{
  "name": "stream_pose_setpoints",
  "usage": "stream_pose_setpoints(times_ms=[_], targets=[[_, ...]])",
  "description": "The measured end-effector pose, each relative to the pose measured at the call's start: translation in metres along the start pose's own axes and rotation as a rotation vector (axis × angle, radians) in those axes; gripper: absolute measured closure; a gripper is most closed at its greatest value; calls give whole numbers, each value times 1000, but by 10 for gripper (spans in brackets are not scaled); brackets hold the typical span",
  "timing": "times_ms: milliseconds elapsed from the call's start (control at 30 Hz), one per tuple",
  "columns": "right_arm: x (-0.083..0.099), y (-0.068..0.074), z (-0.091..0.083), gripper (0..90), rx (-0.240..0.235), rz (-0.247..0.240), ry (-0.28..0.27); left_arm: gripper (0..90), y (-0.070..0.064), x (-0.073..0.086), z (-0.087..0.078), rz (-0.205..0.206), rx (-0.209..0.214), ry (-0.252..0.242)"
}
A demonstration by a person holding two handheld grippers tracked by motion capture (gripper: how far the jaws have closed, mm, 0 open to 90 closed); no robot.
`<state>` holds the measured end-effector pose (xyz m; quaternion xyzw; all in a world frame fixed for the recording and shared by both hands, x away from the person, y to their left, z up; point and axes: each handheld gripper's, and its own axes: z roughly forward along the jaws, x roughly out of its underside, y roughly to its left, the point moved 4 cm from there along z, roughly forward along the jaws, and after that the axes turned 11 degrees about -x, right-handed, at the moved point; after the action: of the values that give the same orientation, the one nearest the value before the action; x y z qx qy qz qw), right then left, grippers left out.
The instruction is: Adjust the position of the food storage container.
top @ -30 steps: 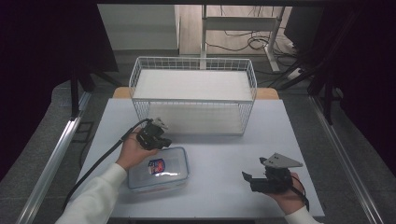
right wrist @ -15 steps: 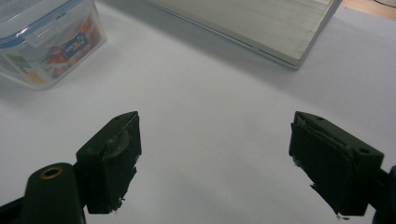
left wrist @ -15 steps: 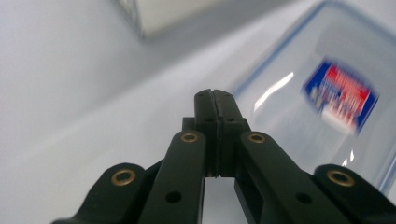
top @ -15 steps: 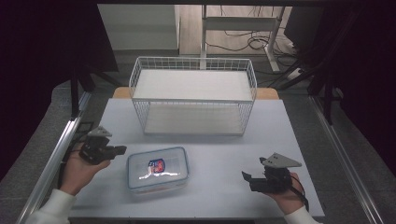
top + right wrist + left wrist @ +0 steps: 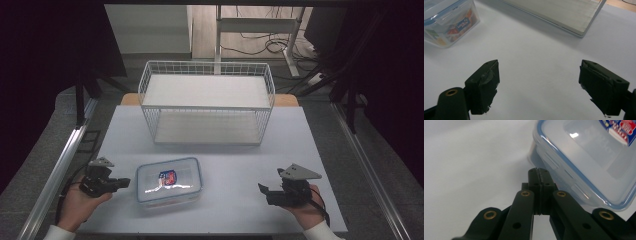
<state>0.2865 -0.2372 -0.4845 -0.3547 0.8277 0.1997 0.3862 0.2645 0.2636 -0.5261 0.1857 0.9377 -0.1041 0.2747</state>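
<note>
Left tongs (image 5: 122, 183) pinched empty just left of the container (image 5: 169, 180); right tongs (image 5: 263, 192) wide; a nudge could skid the container.

- Ahead of me a white wire basket (image 5: 207, 107) stands on the far half of my table (image 5: 320, 145), its solid floor pale.
- Behind it, on the floor, a desk frame (image 5: 260, 30) with loose cables (image 5: 267, 47).
- A metal rail (image 5: 60, 165) runs along my left.
</note>
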Motion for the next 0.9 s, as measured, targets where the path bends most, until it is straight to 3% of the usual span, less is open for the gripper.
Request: stream_pose_setpoints(times_ms=[167, 233, 433, 633, 900], targets=[[-1, 0, -2, 170, 3, -3, -8, 899, -8, -1, 9, 4, 30, 27], [-1, 0, -2, 170, 3, -4, -9, 899, -9, -2, 11, 13, 13, 39], [-1, 0, -3, 170, 5, -5, -9, 899, -11, -6, 14, 9, 12, 49], [-1, 0, -2, 170, 5, -8, -8, 898, -19, -16, 21, 34, 9, 52], [-1, 1, -2, 170, 4, -9, -7, 898, -32, -35, 35, 37, 45, 56]])
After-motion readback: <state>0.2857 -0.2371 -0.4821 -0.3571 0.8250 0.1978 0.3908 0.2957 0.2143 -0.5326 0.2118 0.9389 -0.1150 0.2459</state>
